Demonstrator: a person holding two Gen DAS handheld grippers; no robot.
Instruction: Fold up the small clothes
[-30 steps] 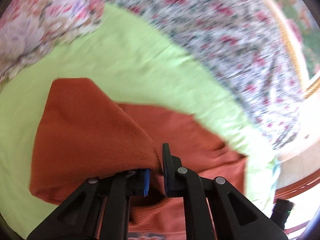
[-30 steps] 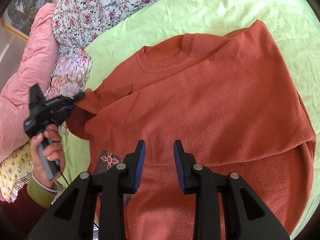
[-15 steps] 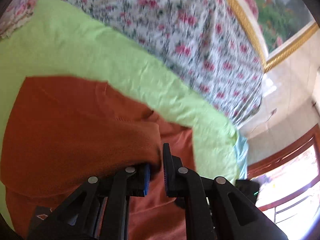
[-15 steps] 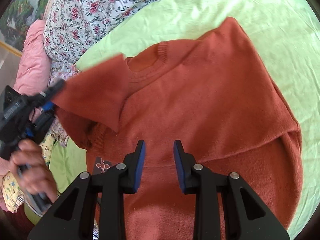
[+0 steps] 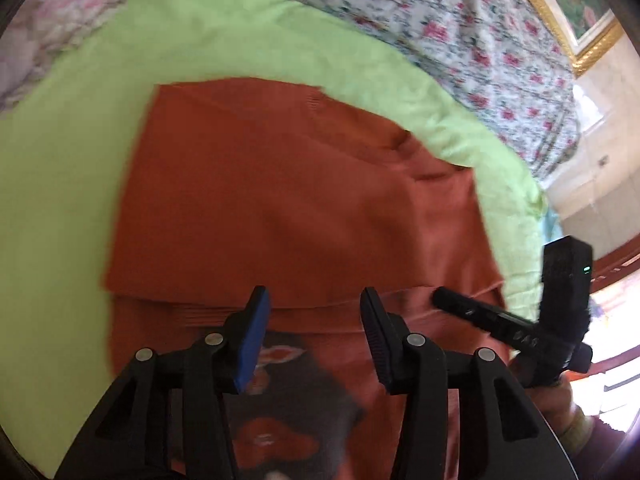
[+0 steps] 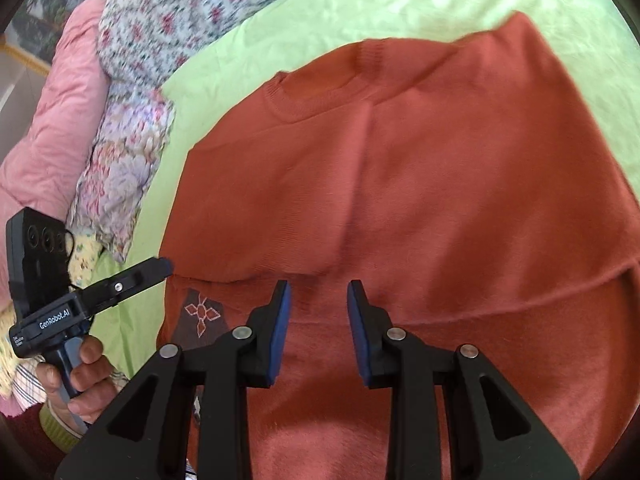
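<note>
Rust-orange sweater (image 6: 420, 168) flat on green sheet (image 6: 400, 4)

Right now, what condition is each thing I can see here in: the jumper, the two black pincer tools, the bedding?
Orange sweater: lying flat on the bed, both sleeves folded in across its front.
Left gripper: jaws opening, nothing between them.
Right gripper: jaws apart, empty, above the sweater's lower part.
Green sheet: spread under the sweater, lightly creased.
Floral quilt: bunched at the sheet's edge.
</note>
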